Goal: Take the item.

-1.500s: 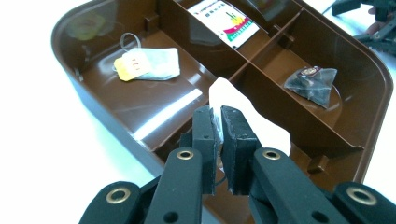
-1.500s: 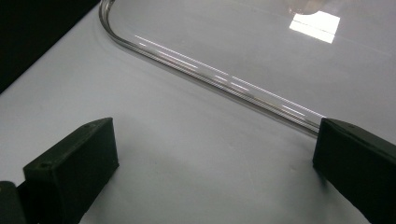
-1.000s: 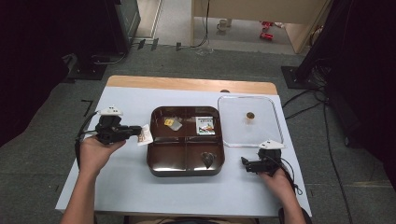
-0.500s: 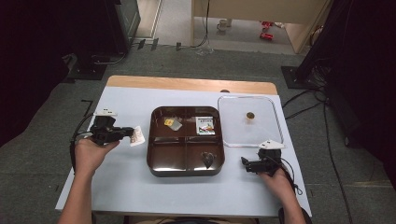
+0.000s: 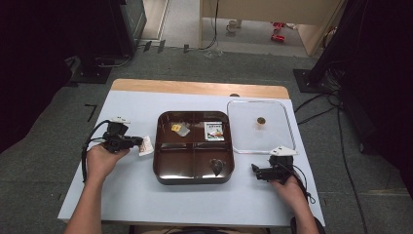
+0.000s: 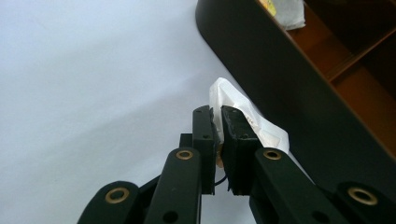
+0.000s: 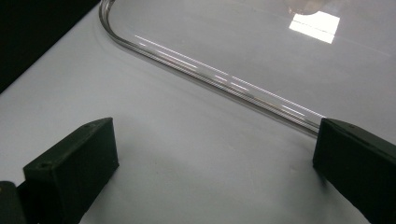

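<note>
floor: grey carpet [image 5: 44, 175] | table [image 5: 146, 195]: pale blue, wooden far edge | surroundings: dark

Right gripper [image 7: 215, 163], jaws spread wide, shown over the pale table [image 7: 187, 154] beside a clear lid's rim [image 7: 210, 77].

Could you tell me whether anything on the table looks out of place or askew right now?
Nothing looks spilled or damaged. One white packet is outside the brown tray, pinched in the left hand-held gripper beside the tray's left wall.

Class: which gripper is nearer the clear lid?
Right. The right gripper sits just below the clear lid; the left gripper is beyond the brown tray.
</note>
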